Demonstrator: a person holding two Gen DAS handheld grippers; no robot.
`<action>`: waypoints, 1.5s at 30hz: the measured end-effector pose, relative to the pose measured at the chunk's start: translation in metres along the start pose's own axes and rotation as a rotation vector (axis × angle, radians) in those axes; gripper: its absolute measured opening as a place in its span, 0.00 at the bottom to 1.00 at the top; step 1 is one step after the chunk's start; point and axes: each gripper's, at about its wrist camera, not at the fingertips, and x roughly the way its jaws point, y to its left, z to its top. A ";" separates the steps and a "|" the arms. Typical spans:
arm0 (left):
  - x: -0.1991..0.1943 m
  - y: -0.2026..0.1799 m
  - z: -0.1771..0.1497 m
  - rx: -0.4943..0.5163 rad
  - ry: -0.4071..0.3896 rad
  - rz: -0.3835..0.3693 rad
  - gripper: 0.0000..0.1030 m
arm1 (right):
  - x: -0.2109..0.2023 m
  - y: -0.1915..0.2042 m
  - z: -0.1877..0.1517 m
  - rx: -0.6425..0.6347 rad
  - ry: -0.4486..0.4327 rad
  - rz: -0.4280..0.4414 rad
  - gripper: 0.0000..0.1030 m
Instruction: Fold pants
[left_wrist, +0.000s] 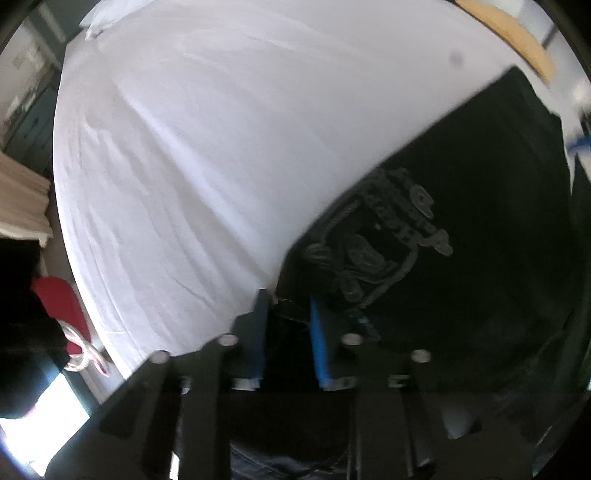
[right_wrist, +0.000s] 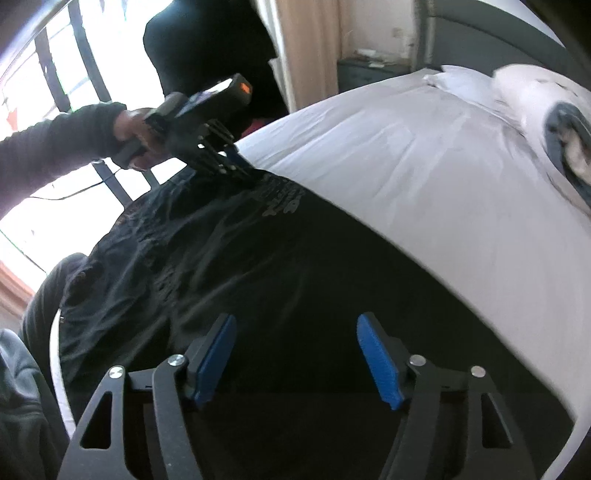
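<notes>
Folding looks barely begun: black cotton pants with a grey printed emblem (right_wrist: 258, 266) lie spread flat on the white bedsheet (right_wrist: 424, 177). Left gripper (left_wrist: 286, 306) pinches their near corner edge between narrow blue pads. Right gripper (right_wrist: 295, 332) hovers wide apart, empty, over the dark cloth's middle.

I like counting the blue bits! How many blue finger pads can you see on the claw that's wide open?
2. The right claw has one blue pad on its left finger and one on its right finger, standing wide apart above the black pants. No others show on this claw.
</notes>
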 end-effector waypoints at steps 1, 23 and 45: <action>-0.001 -0.004 -0.003 0.016 -0.005 0.021 0.11 | 0.004 -0.005 0.008 -0.008 0.008 -0.005 0.68; -0.088 -0.070 -0.093 0.154 -0.330 0.279 0.07 | 0.132 -0.060 0.112 -0.219 0.332 -0.085 0.50; -0.134 -0.110 -0.102 0.116 -0.390 0.285 0.06 | 0.023 -0.047 0.087 0.251 0.092 -0.074 0.04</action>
